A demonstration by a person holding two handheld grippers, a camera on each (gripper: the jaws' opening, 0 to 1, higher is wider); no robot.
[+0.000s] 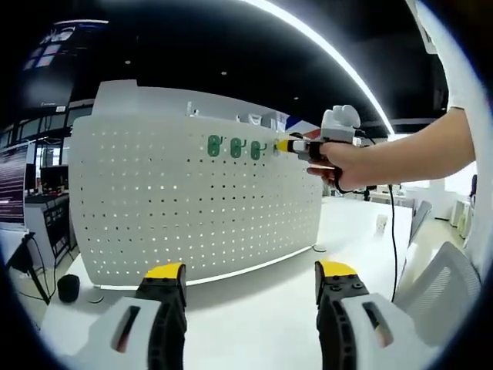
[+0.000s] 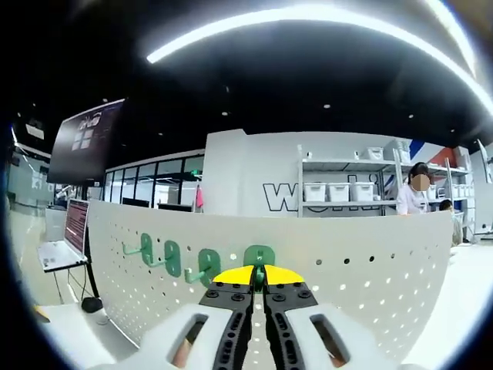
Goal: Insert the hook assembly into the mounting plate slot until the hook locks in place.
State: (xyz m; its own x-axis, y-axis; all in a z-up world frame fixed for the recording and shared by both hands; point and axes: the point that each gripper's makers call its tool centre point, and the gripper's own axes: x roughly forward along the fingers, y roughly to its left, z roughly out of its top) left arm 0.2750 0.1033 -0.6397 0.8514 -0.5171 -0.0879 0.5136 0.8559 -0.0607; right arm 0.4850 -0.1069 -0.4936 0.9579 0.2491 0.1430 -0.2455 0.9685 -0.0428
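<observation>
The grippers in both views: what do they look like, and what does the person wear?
Each gripper has black fingers with yellow tips on a white plastic body with dark slots. The right gripper, seen from the left gripper view, carries a white rounded top part, and a black cable hangs below it. The person wears a white short sleeve.

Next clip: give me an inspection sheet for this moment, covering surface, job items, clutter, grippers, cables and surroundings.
Surface: white table, mostly bare.
Job's things: white perforated board standing upright, curved; three green hooks already on its top row; a fourth green hook at the board.
Clutter: small dark round object by the board's edge.
Grippers: left gripper open, low over the table; right gripper shut on the fourth green hook.
Cables: black cable hanging from the person's hand.
Surroundings: shelving with white bins; monitors.
</observation>
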